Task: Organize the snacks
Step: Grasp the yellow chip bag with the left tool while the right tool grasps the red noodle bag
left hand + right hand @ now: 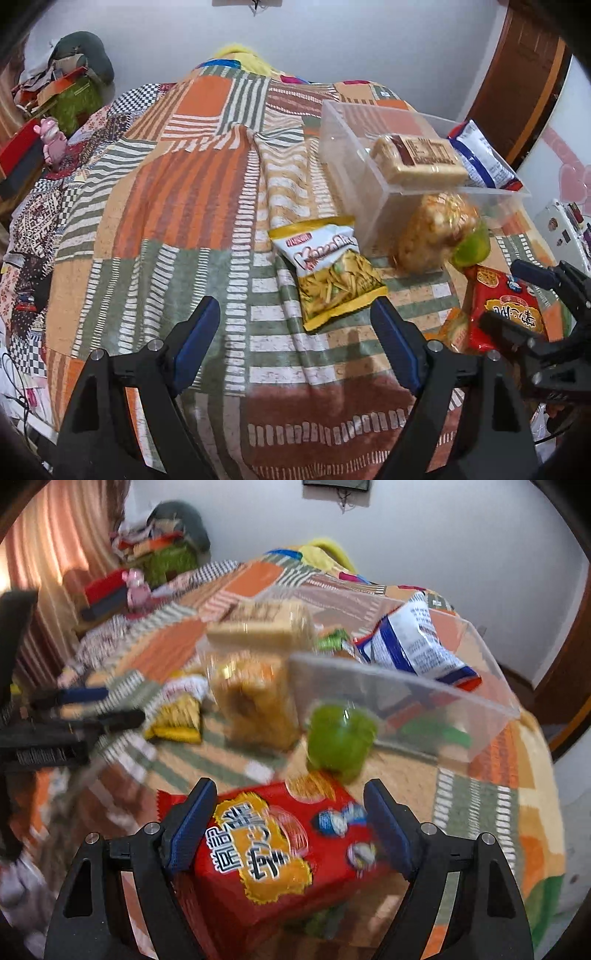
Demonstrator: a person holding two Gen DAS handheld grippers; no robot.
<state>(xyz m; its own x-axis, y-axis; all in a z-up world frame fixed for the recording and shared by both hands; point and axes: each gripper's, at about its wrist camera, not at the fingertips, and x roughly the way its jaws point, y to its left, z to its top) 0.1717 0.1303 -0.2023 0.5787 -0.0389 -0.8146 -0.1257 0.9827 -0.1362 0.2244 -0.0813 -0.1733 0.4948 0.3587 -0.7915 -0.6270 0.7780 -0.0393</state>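
The right gripper [290, 830] stands wide open over the red snack packet [280, 853], which lies flat on the patchwork bedspread [192, 206], just in front of the clear plastic bin [436, 690]. The blue pads [192, 827] are on both sides of the packet, but I cannot tell if they touch it already, and the view is blurred by motion. The packet looks light and puffy, with a smooth, slippery film, and the content probably breaks easily. I think the best hold is across its narrow width near the middle, with soft pressure, or on the crimped end seam.

The left gripper [295, 332] is also wide open and holds nothing. It hovers above the bedspread, near the yellow chips bag [332, 273]. This bag is also light and soft, and it may bend when lifted.
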